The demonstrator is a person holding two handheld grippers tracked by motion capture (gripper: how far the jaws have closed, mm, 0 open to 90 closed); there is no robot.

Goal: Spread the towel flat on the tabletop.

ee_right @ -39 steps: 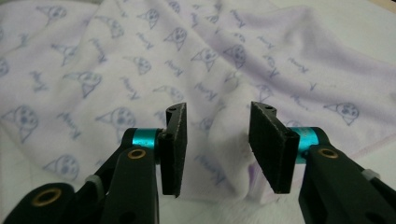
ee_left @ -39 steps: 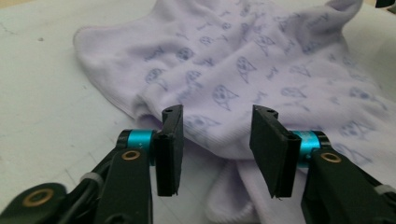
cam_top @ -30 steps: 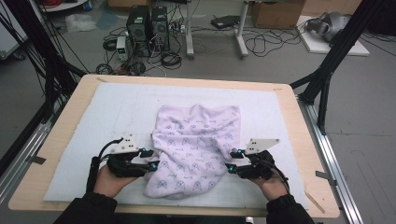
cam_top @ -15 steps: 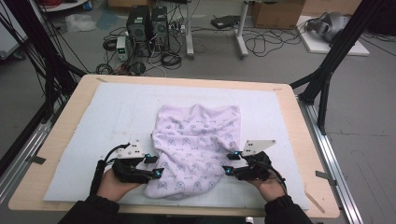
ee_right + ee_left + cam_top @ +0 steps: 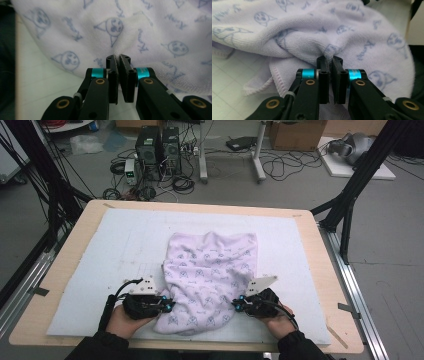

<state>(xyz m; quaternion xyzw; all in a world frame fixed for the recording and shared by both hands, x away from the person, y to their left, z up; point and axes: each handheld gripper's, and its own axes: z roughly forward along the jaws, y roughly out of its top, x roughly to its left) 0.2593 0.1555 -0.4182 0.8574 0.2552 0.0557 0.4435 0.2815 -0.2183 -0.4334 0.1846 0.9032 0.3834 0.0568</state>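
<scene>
A wooden counter [image 5: 60,270] carries a pale mat [image 5: 115,240], and on it, toward the near edge and about midway between the side edges, lies a crumpled lilac towel [image 5: 212,270] with small printed faces. The left tongs [image 5: 169,305] have just closed and now pinch a fold at the towel's near left edge. The right tongs [image 5: 236,304] have likewise just closed on its near right edge. Gripping both sides probably serves to lift and spread it flat.
</scene>
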